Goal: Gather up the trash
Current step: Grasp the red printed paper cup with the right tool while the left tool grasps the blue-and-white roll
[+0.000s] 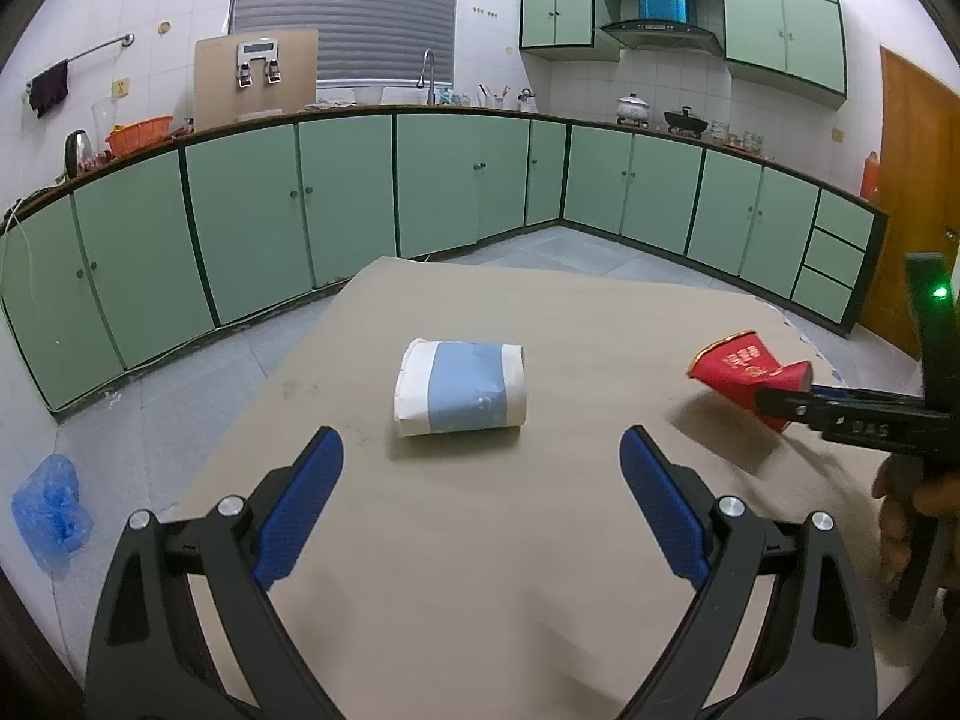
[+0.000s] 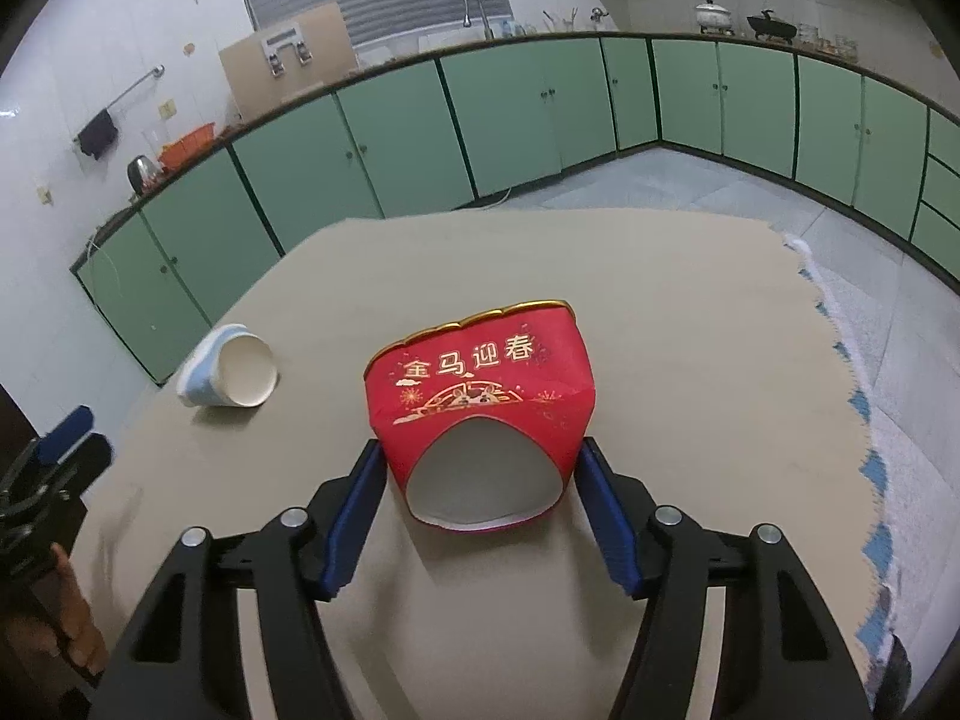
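A blue-and-white paper cup [image 1: 461,387] lies on its side on the tan table [image 1: 480,570]. My left gripper [image 1: 480,443] stands open just short of it, with nothing between the pads. A red paper cup with gold lettering [image 2: 480,384] sits between the blue pads of my right gripper [image 2: 480,450], mouth towards the camera. The pads press on both sides of it and its rim is squashed. In the left wrist view the red cup [image 1: 738,369] is tilted at the tip of the right gripper [image 1: 792,402]. The blue-and-white cup [image 2: 231,375] also shows in the right wrist view, at left.
A crumpled blue plastic bag [image 1: 51,510] lies on the tiled floor left of the table. Green cabinets [image 1: 336,198] line the walls behind. The table's right edge [image 2: 840,360] is ragged. A person's hand [image 1: 900,510] holds the right gripper.
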{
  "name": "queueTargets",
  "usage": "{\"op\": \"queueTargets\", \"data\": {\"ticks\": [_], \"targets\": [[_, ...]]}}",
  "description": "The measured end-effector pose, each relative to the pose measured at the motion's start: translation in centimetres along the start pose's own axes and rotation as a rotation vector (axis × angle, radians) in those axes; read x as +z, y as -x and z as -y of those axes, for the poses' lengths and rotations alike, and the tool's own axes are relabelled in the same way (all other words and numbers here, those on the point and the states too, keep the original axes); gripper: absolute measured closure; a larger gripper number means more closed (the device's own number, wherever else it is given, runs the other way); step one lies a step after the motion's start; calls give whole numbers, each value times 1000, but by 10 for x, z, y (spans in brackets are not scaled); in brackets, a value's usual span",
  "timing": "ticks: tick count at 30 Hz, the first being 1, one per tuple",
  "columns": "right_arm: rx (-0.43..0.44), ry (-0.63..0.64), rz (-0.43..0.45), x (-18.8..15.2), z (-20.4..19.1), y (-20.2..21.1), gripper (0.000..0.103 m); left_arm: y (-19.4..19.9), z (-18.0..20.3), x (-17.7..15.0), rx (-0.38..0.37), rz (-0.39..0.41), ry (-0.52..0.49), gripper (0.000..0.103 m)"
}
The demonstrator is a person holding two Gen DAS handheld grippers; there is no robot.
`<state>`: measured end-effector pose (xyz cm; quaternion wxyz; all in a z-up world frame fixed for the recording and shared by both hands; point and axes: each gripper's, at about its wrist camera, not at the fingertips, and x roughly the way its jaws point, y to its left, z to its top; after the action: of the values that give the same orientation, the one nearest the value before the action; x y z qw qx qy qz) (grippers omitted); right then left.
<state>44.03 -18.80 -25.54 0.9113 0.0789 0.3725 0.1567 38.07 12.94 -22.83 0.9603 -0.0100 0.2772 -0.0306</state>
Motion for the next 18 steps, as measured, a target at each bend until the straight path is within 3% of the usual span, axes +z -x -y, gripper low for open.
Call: {"op": "queueTargets", "data": {"ticks": [7,18], "targets": [[10,-9,55,-1,-4,32,40,-10,0,2,-12,-38,27,12],[35,16,84,-2,-9,42,40,-85,-6,11,14,-221,57,13]]}}
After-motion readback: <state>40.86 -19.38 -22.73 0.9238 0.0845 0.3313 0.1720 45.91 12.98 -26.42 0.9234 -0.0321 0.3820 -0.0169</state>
